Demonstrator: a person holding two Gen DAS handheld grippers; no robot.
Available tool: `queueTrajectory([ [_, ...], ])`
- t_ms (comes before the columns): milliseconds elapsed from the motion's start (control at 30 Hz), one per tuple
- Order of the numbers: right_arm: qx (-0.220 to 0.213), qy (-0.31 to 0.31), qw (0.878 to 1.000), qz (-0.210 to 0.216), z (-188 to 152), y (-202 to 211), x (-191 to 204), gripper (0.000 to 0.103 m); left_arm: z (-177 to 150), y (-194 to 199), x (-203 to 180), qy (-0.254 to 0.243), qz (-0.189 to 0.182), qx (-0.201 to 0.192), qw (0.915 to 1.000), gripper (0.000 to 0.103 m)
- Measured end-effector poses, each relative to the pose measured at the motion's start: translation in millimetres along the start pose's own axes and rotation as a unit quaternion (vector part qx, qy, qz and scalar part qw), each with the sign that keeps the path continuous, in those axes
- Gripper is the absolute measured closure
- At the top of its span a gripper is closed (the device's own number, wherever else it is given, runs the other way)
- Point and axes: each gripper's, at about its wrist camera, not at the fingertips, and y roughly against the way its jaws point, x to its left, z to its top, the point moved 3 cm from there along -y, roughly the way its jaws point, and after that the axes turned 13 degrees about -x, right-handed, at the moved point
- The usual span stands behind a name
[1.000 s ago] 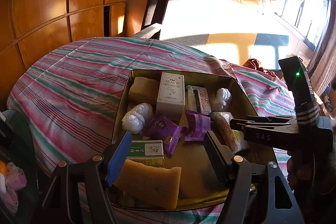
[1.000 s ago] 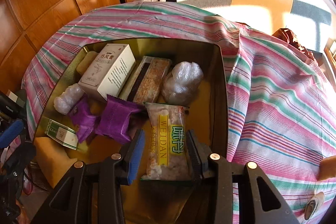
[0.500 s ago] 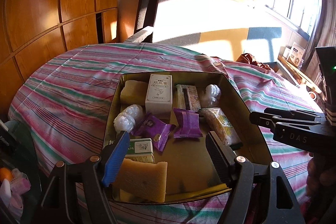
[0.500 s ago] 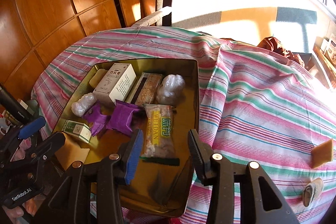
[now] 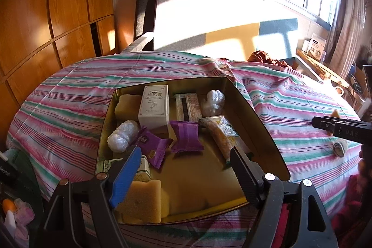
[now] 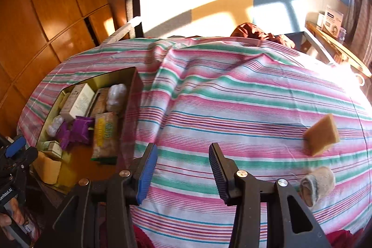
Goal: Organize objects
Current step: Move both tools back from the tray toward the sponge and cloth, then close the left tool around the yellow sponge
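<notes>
A gold tin (image 5: 255, 113) sits on the striped cloth (image 6: 232, 108). It holds a white box (image 5: 154, 106), two purple packets (image 5: 186, 136), a snack bag (image 5: 218, 134), wrapped lumps (image 5: 122, 135) and a yellow sponge (image 5: 141, 199). My left gripper (image 5: 184, 152) hovers over the tin's near end, its jaws opening with nothing between them. My right gripper (image 6: 182, 148) is over bare cloth to the right of the tin (image 6: 137, 85), its jaws also opening and empty. A second yellow sponge (image 6: 322, 134) and a rolled grey sock (image 6: 318, 183) lie on the cloth to its right.
Wooden wardrobe panels (image 5: 58, 15) stand at the left. A dark post and grey board (image 5: 146, 4) are behind the table. A shelf with small boxes (image 5: 316, 45) runs under the window on the right. A red-brown cloth (image 6: 255, 31) lies at the far edge.
My right gripper has left the snack bag in the tin and swung right over the cloth, jaws wider. My left gripper has drawn back slightly and widened.
</notes>
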Motion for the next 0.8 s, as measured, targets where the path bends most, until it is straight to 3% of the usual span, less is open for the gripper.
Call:
queueTrajectory([
  [233,-0.021,-0.062,0.994,-0.087,5.5,17.2,-101.6,0.057,4.1,-4.3,-30.7,-0.028,-0.026,0.002,0.9993,0.024],
  [433,-0.063,-0.150,0.974,-0.157,-4.5,35.6,-189.7,0.056,5.7,-12.5,-66.2,-0.060,-0.052,0.010,0.9968,0.023],
  [533,-0.077,-0.260,0.951,-0.151,-21.9,42.3,-228.5,0.055,6.6,-18.8,-87.0,-0.073,-0.067,0.017,0.9949,0.021],
  [633,-0.103,-0.315,0.932,-0.147,-27.9,53.4,-247.1,0.054,6.4,-25.5,-109.9,-0.087,-0.084,0.022,0.9924,0.021],
  [700,-0.105,-0.332,0.927,-0.137,-29.7,53.4,-250.7,0.048,6.2,-30.5,-125.9,-0.095,-0.096,0.027,0.9906,0.021],
  [800,-0.106,-0.333,0.928,-0.133,-29.5,53.4,-249.0,0.048,5.9,-39.0,-149.0,-0.102,-0.114,0.037,0.9876,0.020],
])
